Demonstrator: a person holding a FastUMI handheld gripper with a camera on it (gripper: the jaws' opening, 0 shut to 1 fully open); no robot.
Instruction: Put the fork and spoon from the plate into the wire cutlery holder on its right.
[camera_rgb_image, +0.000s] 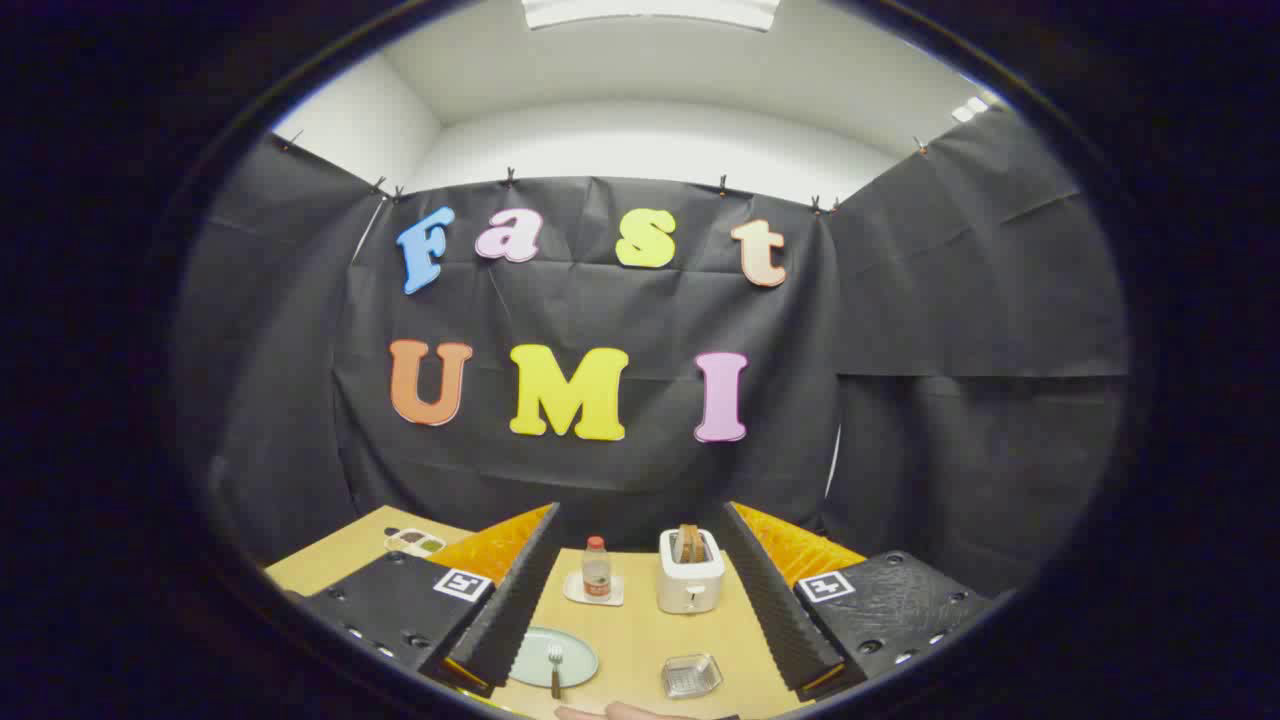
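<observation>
**Tongs wide apart above the worktop**

The tongs (640, 640) stand open, gripping nothing. Between their fingers on the worktop (640, 620), a fork (555, 668) lies on the pale green plate (575, 655); the wire cutlery holder (691, 676) sits to its right. Beyond stand a bottle (596, 568) and toaster (690, 572).
</observation>
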